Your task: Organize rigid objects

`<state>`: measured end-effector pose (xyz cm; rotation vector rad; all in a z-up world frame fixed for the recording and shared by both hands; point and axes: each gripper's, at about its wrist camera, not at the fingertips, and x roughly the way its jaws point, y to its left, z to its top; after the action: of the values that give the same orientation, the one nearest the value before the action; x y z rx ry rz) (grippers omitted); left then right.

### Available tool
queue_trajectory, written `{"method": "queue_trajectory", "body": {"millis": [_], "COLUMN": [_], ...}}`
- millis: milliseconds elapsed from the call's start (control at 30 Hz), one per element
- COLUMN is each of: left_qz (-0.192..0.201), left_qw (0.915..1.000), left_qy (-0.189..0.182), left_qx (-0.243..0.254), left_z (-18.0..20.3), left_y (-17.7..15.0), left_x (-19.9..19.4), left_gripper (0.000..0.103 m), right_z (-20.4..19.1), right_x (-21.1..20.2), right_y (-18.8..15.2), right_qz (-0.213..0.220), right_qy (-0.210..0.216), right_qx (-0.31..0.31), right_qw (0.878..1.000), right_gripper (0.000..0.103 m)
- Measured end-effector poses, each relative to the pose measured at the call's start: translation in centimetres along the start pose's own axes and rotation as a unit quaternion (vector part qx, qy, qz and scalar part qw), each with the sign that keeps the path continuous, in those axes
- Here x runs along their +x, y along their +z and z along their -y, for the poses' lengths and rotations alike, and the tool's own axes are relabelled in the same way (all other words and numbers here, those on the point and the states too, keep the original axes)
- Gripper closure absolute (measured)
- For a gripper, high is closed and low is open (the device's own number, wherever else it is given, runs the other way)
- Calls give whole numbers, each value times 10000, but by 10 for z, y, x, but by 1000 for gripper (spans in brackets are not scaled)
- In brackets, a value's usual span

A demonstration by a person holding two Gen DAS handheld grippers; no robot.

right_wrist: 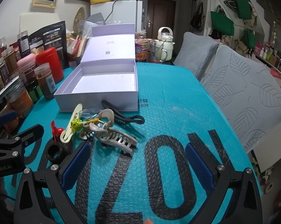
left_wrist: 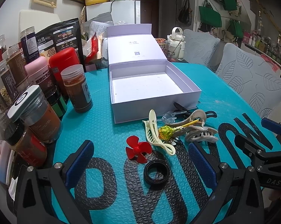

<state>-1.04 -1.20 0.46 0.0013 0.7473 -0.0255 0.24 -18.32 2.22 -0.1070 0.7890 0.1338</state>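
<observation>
Teal bubble matting with big black letters covers the worktop point(left_wrist: 103, 127). Jars point(left_wrist: 77, 89) crowd the left of the frame, and the open white box point(left_wrist: 155, 91), empty, sits at centre. Below it lie a red propeller point(left_wrist: 137, 150), black ring point(left_wrist: 156, 173), cream hair clip point(left_wrist: 155, 132), lollipop point(left_wrist: 165, 133) and grey claw clip point(left_wrist: 200, 132). The left claw point(left_wrist: 140, 164) gapes wide, empty, around the ring. The right claw point(right_wrist: 138, 166) is likewise wide open, holding nothing.

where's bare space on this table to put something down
Free: the white box floor, and the teal mat between the box and grey cushions. Crowded: jars along the left edge, and the hair clip pile before the box.
</observation>
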Motion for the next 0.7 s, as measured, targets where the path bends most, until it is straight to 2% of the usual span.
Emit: {"method": "queue_trajectory", "body": {"millis": [700], "left_qz": [70], "left_qw": [10000], "left_qy": [-30], "left_qx": [-30], "left_z": [1], "left_y": [-5], "left_x": [-12], "left_gripper": [0], "right_z": [1], "right_x": [-15], "right_y": [-5], "right_qz": [154], "right_qy": [5], "right_qx": [-17], "right_qw": [9999], "right_gripper": [0]}}
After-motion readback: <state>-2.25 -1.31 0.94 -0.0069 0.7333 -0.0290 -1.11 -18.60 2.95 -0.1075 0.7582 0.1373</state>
